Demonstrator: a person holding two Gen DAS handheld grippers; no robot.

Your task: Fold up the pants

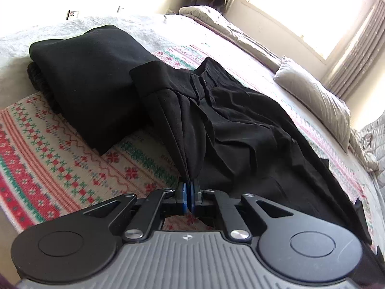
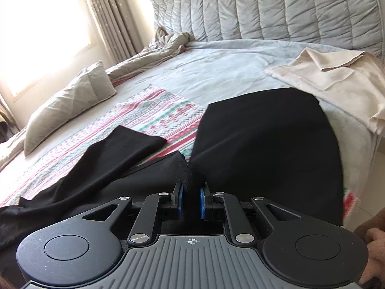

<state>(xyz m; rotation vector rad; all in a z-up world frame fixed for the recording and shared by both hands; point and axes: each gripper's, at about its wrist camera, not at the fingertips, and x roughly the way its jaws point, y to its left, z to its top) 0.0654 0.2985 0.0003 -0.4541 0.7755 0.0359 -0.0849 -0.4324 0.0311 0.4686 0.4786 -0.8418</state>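
Both grippers, left (image 1: 189,187) and right (image 2: 191,197), each clamped on black pants (image 1: 240,125) fabric just ahead

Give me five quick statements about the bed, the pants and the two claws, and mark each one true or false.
1. The left claw is shut on the black pants. True.
2. The right claw hangs open over the bed with nothing in it. False: black fabric of the pants sits pinched between its blue pads.
3. A folded black garment lies on the bed beside the pants' waistband. True.
4. The patterned blanket under the pants is plain blue. False: it is red, green and white knit-style patterning.
5. A beige cloth lies on the bed beyond the black pants. True.
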